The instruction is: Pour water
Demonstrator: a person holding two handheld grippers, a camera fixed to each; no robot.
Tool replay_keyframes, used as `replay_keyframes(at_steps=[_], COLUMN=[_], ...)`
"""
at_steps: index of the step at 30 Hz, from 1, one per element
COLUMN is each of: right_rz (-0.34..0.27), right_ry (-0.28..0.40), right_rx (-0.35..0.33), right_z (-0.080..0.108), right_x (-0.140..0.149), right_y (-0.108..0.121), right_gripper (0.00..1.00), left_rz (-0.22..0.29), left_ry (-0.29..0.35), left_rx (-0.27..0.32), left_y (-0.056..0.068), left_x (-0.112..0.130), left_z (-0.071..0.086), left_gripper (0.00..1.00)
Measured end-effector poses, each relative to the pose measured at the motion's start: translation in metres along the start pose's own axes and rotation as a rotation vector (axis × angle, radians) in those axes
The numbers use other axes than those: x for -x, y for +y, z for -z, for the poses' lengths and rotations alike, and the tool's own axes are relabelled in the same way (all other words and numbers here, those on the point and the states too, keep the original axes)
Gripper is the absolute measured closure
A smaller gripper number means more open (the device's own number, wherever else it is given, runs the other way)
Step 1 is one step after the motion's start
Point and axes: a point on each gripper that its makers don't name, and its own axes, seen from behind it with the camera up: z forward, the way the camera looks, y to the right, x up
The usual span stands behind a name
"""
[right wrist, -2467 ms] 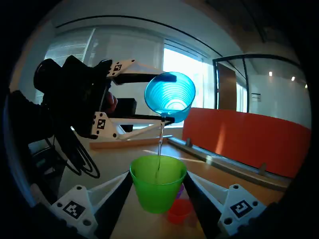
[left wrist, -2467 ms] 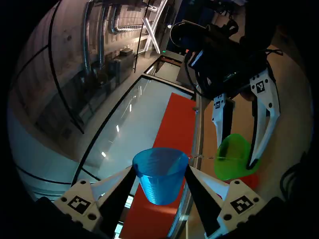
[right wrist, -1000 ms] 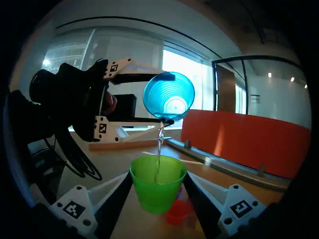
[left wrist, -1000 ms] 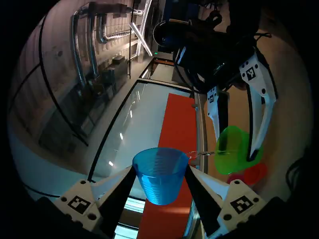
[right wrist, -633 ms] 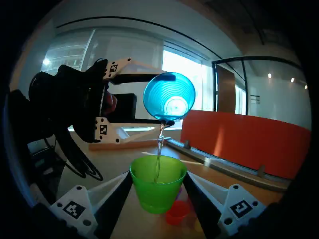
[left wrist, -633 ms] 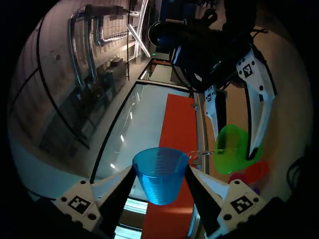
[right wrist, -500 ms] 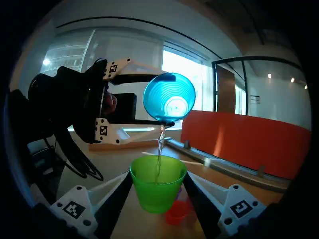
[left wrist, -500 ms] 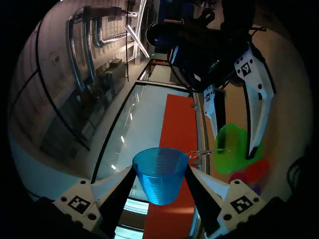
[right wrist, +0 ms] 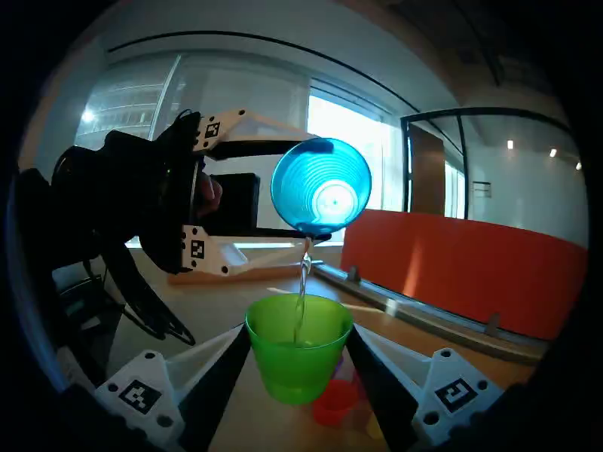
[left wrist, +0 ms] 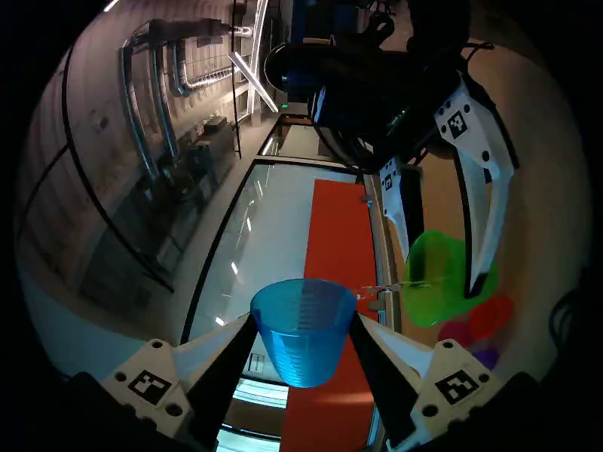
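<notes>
above the translucent green plastic cup [right wrist: 299,354], which the right gripper [right wrist: 299,333] holds upright with both fingers pressed to its sides and closed no further than the cup's width, hangs the ribbed translucent blue plastic cup [right wrist: 320,184]. it is clamped across its body by the two fingers of the left gripper [left wrist: 303,325], likewise closed just to the cup's width. over the last couple of seconds the blue cup has been rolled further over. its mouth now faces almost squarely toward the green cup's side, and its pale base shows near the middle of the opening, where earlier a pool of water lay against the lower wall. a thin stream of water [right wrist: 302,279] still drops from its lower lip straight into the green cup, whose level looks a little higher, though that is hard to be sure of. the green cup itself has stayed put in its grip. below it and slightly to one side, a small red plastic cup [right wrist: 335,399] stands on the wooden table top [right wrist: 226,301], untouched. judging by the steep tilt and the weak stream, the blue cup is nearly empty and the pour is close to done. what remains is probably to let the last drops fall, then level the blue cup without dribbling outside the green cup's rim.
</notes>
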Motion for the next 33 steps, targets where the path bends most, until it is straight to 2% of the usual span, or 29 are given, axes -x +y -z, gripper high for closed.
replay_keyframes(at_steps=[15, 27, 33], right_rz=[0.001, 0.003, 0.003], right_ry=[0.003, 0.004, 0.005], right_rx=[0.002, 0.002, 0.003], right_z=[-0.0004, -0.0004, -0.0003], right_x=[-0.0016, -0.0024, -0.002], right_y=[-0.0002, -0.0003, 0.0002], right_gripper=[0.1, 0.1, 0.1], left_rz=[-0.044, -0.073, -0.084], left_ry=[0.01, 0.017, 0.02], left_rx=[-0.002, -0.005, -0.005], left_y=[0.0026, -0.0001, 0.0037], left_x=[-0.0014, -0.0015, -0.0034], left_z=[0.0002, 0.0004, 0.0023], left_gripper=[0.15, 0.15, 0.15])
